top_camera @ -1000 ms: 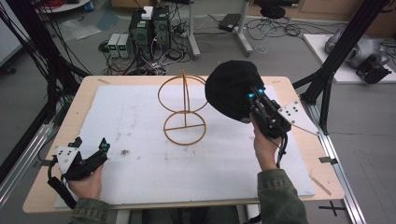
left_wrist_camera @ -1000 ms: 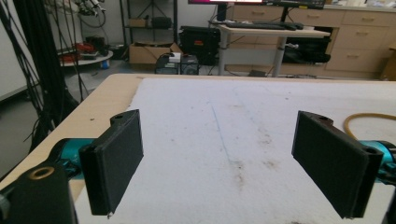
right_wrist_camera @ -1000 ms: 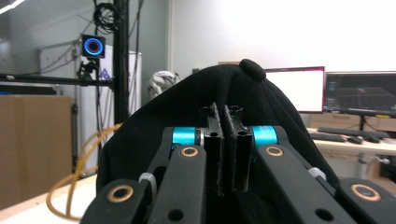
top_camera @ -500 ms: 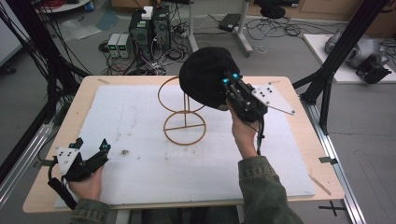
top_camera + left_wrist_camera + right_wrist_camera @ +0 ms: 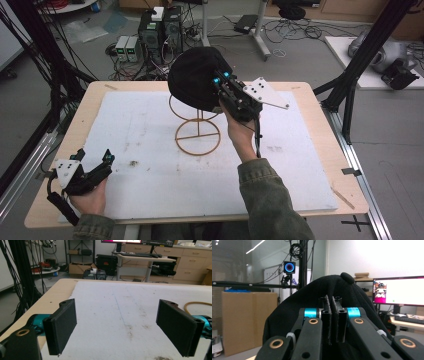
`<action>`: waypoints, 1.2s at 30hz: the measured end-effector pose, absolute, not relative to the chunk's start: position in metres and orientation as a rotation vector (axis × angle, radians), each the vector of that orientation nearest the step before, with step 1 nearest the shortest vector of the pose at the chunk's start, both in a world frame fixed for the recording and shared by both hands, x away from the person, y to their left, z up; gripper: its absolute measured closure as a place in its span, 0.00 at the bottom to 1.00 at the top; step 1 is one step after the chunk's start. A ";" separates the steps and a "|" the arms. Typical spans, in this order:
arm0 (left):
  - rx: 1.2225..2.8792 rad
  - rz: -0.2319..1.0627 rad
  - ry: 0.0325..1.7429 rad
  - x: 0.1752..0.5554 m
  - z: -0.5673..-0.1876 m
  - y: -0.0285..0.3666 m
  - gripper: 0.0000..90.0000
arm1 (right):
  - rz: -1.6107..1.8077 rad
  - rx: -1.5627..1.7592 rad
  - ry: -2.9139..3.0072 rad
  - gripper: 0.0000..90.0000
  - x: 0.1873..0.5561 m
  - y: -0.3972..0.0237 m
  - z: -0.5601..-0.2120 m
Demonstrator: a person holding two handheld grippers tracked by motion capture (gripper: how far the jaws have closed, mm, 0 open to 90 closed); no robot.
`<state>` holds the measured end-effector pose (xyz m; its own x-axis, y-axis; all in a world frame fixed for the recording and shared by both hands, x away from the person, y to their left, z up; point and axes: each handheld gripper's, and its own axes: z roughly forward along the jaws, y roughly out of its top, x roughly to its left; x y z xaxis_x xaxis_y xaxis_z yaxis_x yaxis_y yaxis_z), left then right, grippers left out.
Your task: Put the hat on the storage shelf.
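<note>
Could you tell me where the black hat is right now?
In the high view, the black hat sits atop the wire stand, pinched by the right gripper.

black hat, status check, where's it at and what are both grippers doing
Right gripper shut on the black hat, holding it over the top of the wire stand. Left gripper open, idle near the table's front left corner. Nothing in the way.

No text, label, brand or number can be read in these pictures. The lit computer monitor (image 5: pixel 398 291), beyond and to the right of the right gripper (image 5: pixel 332 315) in the right gripper view, shows a white window with small marks too blurred to make out. The dots on that gripper's grey three-cornered plate (image 5: pixel 267 92) form no legible sign.
</note>
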<state>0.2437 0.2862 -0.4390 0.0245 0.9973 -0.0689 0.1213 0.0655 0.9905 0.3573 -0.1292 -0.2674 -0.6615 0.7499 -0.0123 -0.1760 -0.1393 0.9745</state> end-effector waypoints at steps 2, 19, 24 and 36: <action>1.260 1.076 1.306 0.243 -0.439 0.286 0.19 | 1.866 0.659 1.515 0.97 0.358 -0.126 -0.269; 1.263 1.074 1.313 0.244 -0.440 0.286 0.19 | 1.836 0.653 1.597 0.97 0.364 -0.118 -0.280; 1.265 1.075 1.315 0.245 -0.440 0.287 0.19 | 1.832 0.645 1.626 0.97 0.366 -0.118 -0.281; 1.281 1.063 1.313 0.248 -0.441 0.283 0.20 | 1.771 0.627 1.720 0.97 0.366 -0.112 -0.286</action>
